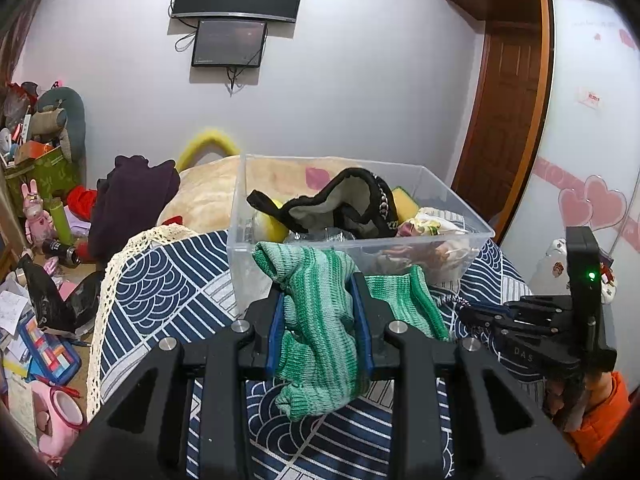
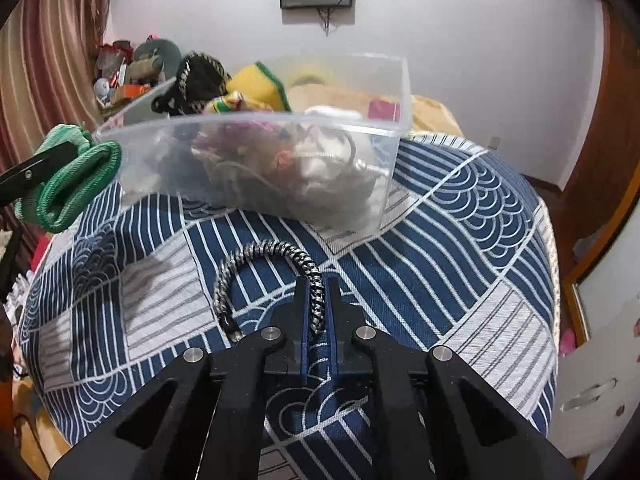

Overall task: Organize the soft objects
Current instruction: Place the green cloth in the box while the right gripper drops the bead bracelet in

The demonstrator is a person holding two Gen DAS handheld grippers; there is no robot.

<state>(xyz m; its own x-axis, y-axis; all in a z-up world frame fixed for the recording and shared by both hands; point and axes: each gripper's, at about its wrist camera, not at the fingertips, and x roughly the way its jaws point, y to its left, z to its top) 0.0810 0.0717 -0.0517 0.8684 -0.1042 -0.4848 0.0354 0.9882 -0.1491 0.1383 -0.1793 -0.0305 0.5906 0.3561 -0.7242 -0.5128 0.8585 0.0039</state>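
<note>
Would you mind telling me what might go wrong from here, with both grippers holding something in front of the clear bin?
1. The green knit cloth hangs loosely from the left gripper, its lower end near the patterned bedcover, so it may snag on the clear bin rim when lifted in.
2. The right gripper pinches only one end of the braided cord; the trailing end could drag or slip free.
3. The bin sits on soft bedding and may shift if bumped.
</note>
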